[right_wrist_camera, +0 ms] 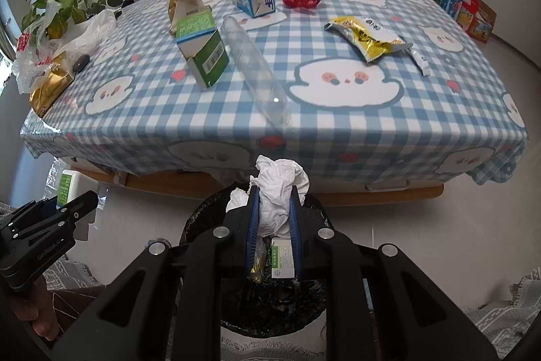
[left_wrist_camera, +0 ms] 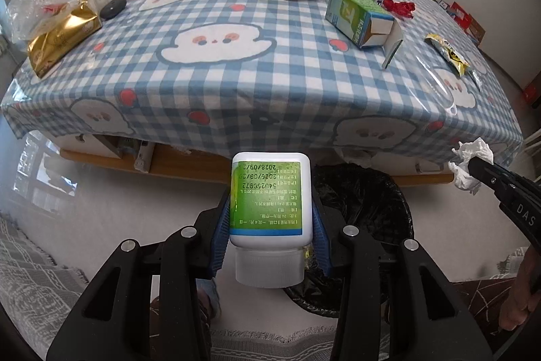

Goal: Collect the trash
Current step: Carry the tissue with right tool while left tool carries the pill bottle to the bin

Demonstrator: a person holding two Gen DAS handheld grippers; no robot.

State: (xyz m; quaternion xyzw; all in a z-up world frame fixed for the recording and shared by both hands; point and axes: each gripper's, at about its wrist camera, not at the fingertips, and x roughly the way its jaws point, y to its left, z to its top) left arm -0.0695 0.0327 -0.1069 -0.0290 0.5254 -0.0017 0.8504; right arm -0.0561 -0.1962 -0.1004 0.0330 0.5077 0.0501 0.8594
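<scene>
- Pointing steeply down, the left gripper [left_wrist_camera: 270, 222] clamps a white bottle with a green label [left_wrist_camera: 270, 197], cap toward the camera, just beside the black-lined bin [left_wrist_camera: 368, 192].
- The right gripper [right_wrist_camera: 273, 212] is closed on a crumpled white tissue [right_wrist_camera: 275, 192] directly above the bin.
- Only the right wrist view shows a small box [right_wrist_camera: 282, 257] inside the bin and a clear plastic tube [right_wrist_camera: 253, 66] on the checked table [right_wrist_camera: 338, 124].

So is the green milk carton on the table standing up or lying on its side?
Lying on its side. The green milk carton rests lengthwise on the checked tablecloth, its opened end flap sticking out sideways.
</scene>
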